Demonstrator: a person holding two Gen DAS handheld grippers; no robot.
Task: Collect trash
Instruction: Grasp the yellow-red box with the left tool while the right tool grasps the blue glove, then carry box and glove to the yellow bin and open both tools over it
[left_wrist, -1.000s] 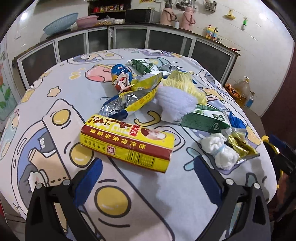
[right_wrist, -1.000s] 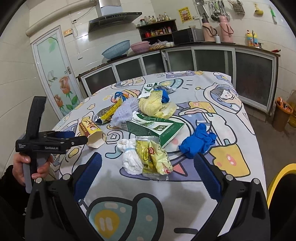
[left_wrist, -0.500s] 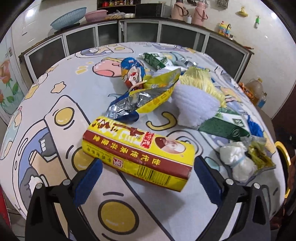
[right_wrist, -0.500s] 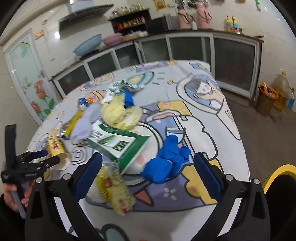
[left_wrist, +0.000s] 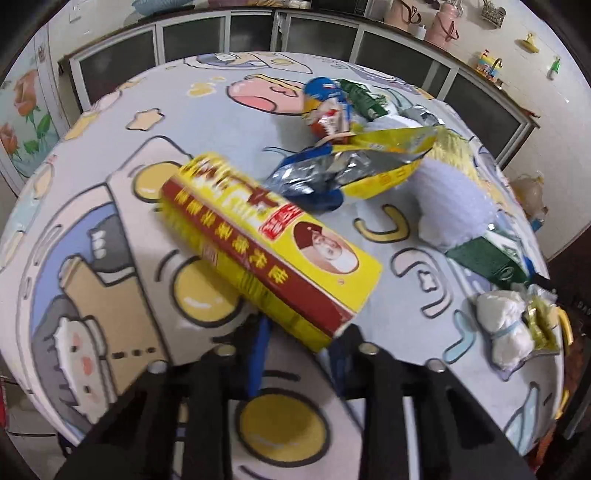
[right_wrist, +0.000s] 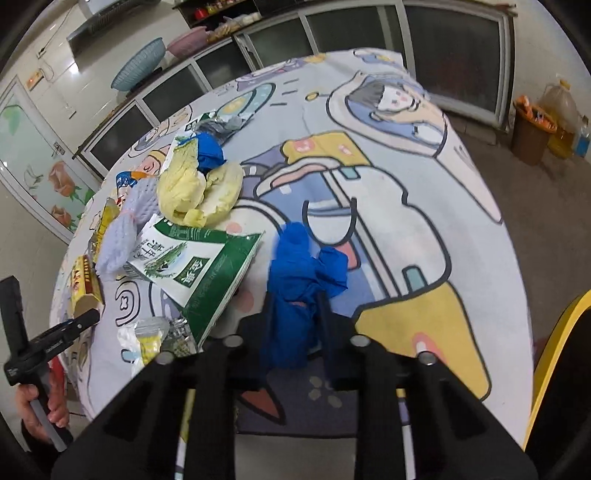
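Both grippers have dropped in from wide open. The left gripper (left_wrist: 295, 334) is closing on the near end of the yellow box (left_wrist: 271, 243), which tilts up off the tabletop (left_wrist: 110, 229) near its left edge. The right gripper (right_wrist: 293, 314) is closing around the blue glove (right_wrist: 301, 273) toward the near edge.

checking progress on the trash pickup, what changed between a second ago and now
Both grippers dropped toward the table and their jaws are closing: the left gripper on the near end of the yellow box, now tilted, the right gripper on the blue glove. The green packet, the cabbage leaves and the tablecloth stayed as they were.
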